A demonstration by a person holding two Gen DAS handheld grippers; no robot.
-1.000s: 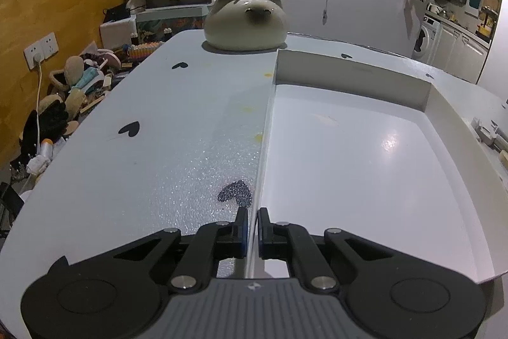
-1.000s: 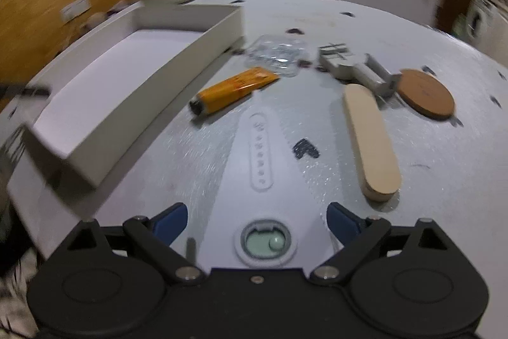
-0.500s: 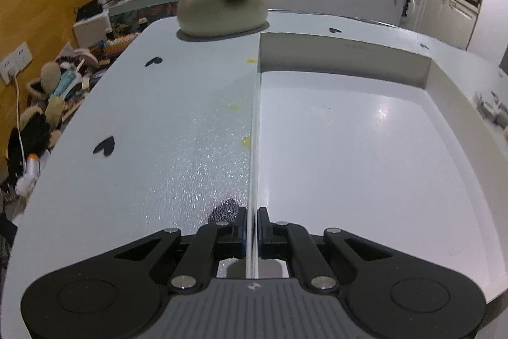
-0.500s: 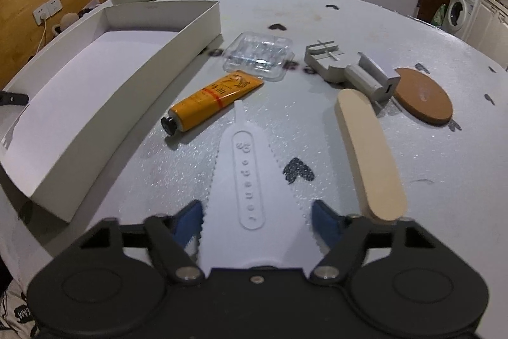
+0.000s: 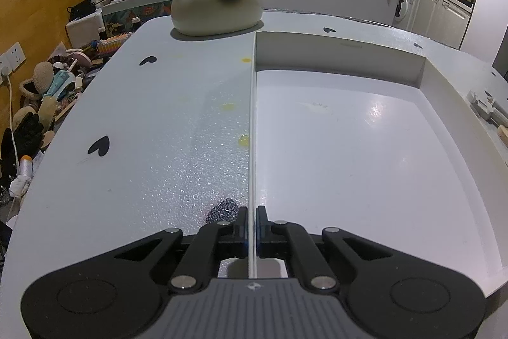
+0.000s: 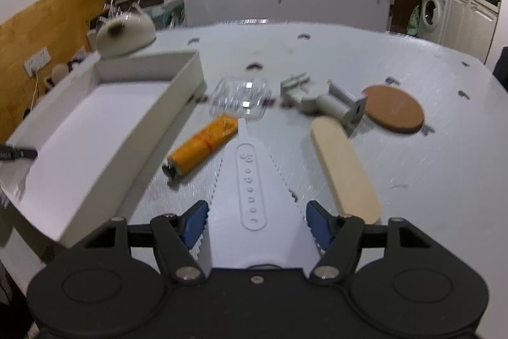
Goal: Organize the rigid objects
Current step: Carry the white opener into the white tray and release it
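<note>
Below, the left gripper [image 5: 250,227] pinches the white tray [image 5: 422,75] wall; the right gripper [image 6: 255,223] clasps a white opener [image 6: 250,183], lower centre.

Tray [image 6: 104,129] left of tube [image 6: 203,148]; opener [image 6: 250,189] between tube, stick [image 6: 346,173].

Your white serrated wedge-shaped plastic opener [image 6: 254,196] sits clamped between the blue pads, tip pointing away. Your shallow white cardboard tray [image 5: 422,104] lies empty, its left wall pinched. On the table: orange tube [image 6: 203,148], clear plastic blister [image 6: 239,96], grey plastic bracket [image 6: 324,100], pale wooden stick [image 6: 344,173], round cork coaster [image 6: 393,108].
</note>
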